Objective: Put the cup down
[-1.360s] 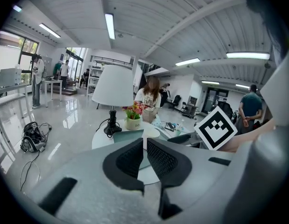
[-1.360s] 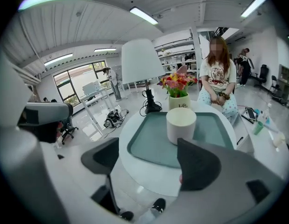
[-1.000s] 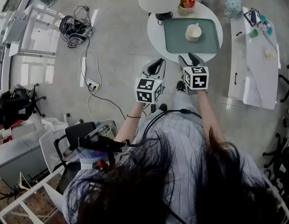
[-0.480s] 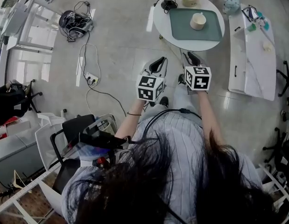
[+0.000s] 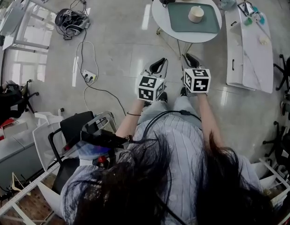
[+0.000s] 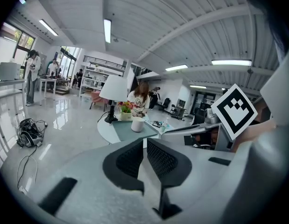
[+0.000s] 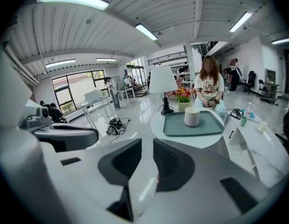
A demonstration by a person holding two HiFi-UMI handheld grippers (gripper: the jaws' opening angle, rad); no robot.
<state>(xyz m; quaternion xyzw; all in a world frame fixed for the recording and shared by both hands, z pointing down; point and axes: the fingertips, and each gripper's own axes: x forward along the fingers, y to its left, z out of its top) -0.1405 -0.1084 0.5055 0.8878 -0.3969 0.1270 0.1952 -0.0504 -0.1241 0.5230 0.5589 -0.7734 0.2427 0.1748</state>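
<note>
Head view shows the cup [image 5: 196, 14] standing upright on the green tray [image 5: 180, 22], which lies on the round white table [image 5: 159, 14] at the top edge of the frame, a little right of centre. No gripper touches it.

Compared with one second ago, the table with its tray and cup has moved from the upper middle of the frame to the very top and looks smaller. A wide stretch of grey floor [image 5: 135, 36] now lies between it and the two grippers. The grippers themselves have kept almost the same place in the middle of the frame. From this I judge that the person has stepped back from the table, taking both tools along.

The left gripper [image 5: 158, 64] has its jaws closed down to a thin slit, and nothing is in it. In the left gripper view only the far table shows above the jaw tips. The right gripper [image 5: 191, 60] has just been closing its jaws. A narrow gap is left between them, and it is empty, with only shining floor showing through. In the right gripper view the cup stands in the upper middle of the frame, toward the far edge of the tray and well apart from the jaws.

For the task this means, in my judgement, that the putting down is already done. The cup rests by its own weight on the tray, it shows no tilt, and both tools are free and withdrawn from it.
</note>
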